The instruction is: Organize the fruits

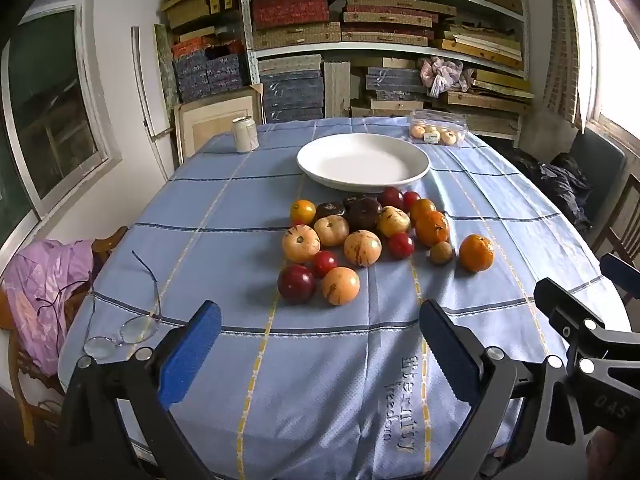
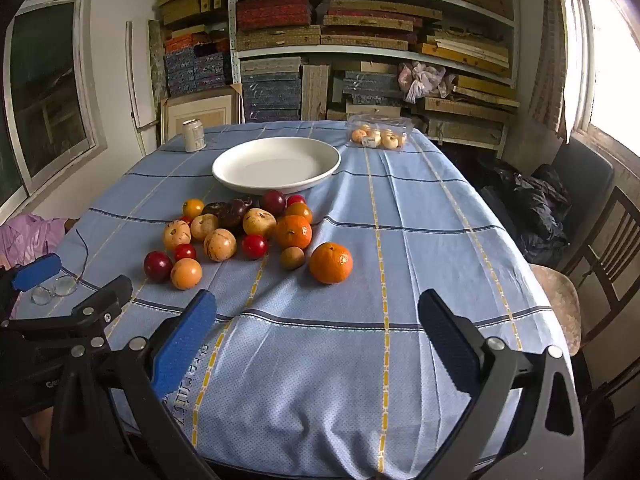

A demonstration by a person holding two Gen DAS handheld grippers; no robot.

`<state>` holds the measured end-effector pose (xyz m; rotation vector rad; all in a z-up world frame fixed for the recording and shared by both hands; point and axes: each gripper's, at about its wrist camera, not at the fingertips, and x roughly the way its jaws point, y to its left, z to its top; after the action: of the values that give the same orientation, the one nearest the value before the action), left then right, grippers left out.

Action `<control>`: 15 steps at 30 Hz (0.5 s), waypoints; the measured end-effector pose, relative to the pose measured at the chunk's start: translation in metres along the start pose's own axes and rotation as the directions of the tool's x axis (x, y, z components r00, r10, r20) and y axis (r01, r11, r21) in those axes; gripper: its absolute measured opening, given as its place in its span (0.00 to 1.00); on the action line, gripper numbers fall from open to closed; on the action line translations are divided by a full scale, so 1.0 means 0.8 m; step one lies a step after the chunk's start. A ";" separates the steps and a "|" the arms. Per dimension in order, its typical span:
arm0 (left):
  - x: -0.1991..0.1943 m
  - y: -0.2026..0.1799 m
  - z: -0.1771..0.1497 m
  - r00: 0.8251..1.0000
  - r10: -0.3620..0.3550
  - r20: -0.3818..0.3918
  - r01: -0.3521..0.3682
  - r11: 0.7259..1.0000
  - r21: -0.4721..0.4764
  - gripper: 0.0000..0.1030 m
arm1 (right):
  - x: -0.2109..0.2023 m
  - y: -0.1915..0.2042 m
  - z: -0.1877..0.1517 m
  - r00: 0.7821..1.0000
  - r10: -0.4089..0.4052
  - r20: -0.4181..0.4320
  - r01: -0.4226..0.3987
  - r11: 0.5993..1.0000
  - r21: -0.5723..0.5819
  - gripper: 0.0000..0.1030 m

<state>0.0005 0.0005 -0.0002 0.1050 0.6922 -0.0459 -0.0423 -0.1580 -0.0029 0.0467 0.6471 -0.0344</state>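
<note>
Left gripper (image 1: 320,344): I hold it low over the near edge of the table, jaws spread wide, nothing between the blue pads (image 1: 190,354).
Right gripper (image 2: 316,336): likewise wide apart and empty, level with the left one and just beside it.
Fruit pile (image 1: 360,240): loose on the blue tablecloth (image 1: 320,400), between my grippers and the white plate (image 1: 320,168); the plate has nothing in it, so I judge no sorting has begun.
Stray orange (image 2: 331,263): apart from the pile on its right, nearest my right gripper.
Handling, oranges: I expect them round, firm and fairly heavy, inclined to roll; I would close on the widest part, pads on opposite sides.
Handling, small red fruit (image 1: 401,245): smooth, glossy skin, probably slippery and easily bruised; I would use a light squeeze.
Handling, pale yellow fruit (image 1: 362,248): they touch their neighbours, so I would take the outer ones first.
Left view only: the spectacles (image 1: 120,334) lie in full beside the left finger, and the red fruit (image 1: 296,283) at the front of the pile sits nearly straight ahead.
Right view only: a chair seat (image 2: 558,304) at the table's right edge and more bare cloth to the right.
Both views: a can (image 2: 194,135) and a clear box of small pale fruit (image 2: 378,136) stand at the far edge, behind the plate.
</note>
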 end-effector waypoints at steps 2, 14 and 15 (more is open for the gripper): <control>0.000 0.000 0.000 1.000 0.001 -0.004 -0.001 1.000 0.002 0.97 | 0.000 0.001 0.000 1.000 -0.002 -0.003 0.002 1.000 -0.003 0.96; 0.000 0.001 0.000 1.000 -0.004 -0.011 0.004 1.000 -0.003 0.97 | 0.001 0.003 -0.001 1.000 -0.003 -0.007 0.003 1.000 -0.003 0.96; 0.000 0.001 0.000 1.000 -0.005 -0.012 0.005 1.000 -0.004 0.97 | 0.001 0.003 -0.001 1.000 -0.003 -0.007 0.003 1.000 -0.003 0.96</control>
<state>0.0009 0.0011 -0.0001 0.0999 0.7042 -0.0485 -0.0418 -0.1557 -0.0038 0.0429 0.6545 -0.0358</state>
